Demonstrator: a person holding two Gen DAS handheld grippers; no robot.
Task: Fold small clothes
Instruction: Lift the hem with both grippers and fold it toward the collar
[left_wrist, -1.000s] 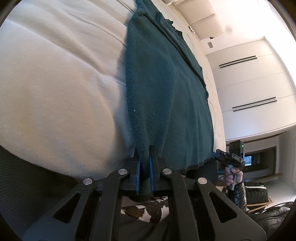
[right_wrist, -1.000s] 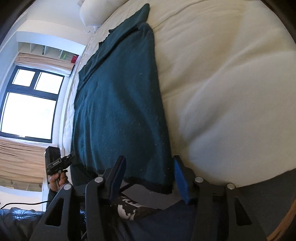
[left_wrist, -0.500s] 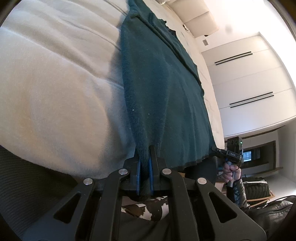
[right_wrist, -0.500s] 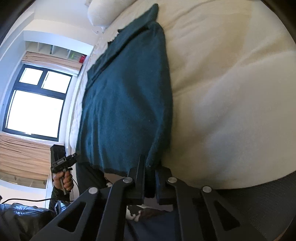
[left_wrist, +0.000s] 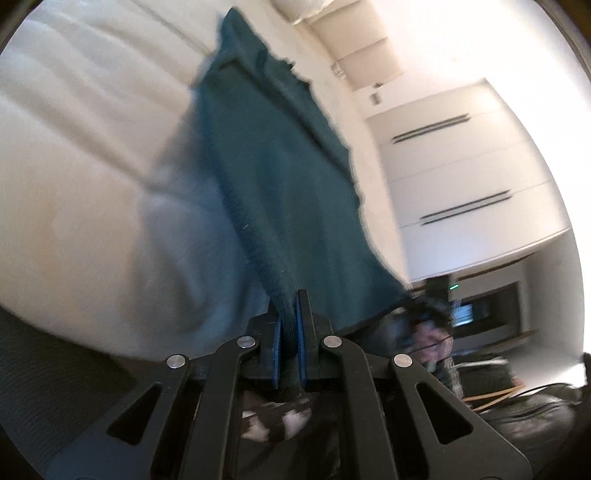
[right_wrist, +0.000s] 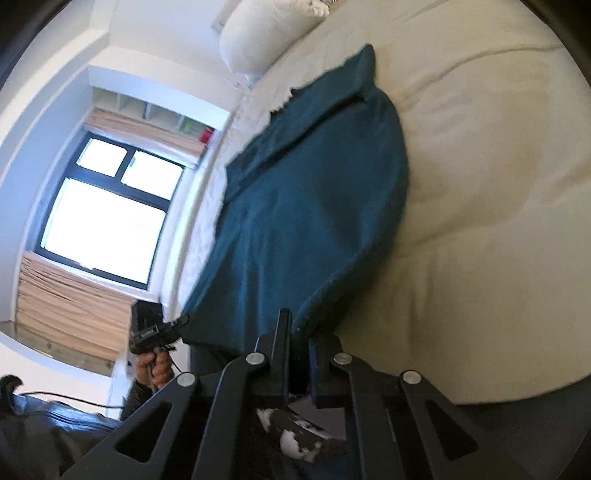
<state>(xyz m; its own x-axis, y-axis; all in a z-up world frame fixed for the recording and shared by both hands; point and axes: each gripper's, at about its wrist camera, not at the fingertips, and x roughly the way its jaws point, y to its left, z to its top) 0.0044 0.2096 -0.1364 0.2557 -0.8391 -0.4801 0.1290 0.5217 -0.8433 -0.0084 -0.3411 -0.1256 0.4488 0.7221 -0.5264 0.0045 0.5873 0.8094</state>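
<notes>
Right claw (right_wrist: 297, 332) now clamped on teal garment (right_wrist: 314, 206); hem lifted.

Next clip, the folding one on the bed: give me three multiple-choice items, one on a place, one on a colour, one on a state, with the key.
1. Where does the far end of the garment lie?
A. on the cream bed cover
B. on a wooden floor
C. over a chair back

2. What colour is the garment?
A. red
B. dark teal
C. yellow

3. What is the state of the left claw?
A. wide open, nothing in it
B. shut on the pillow
C. shut on the garment's near edge

Key:
1 A, the cloth spreads over the cream bed cover toward the pillow.
2 B, it shows dark teal in both wrist views.
3 C, teal fabric sits pinched between its blue pads; the right claw grips the other near corner.
</notes>
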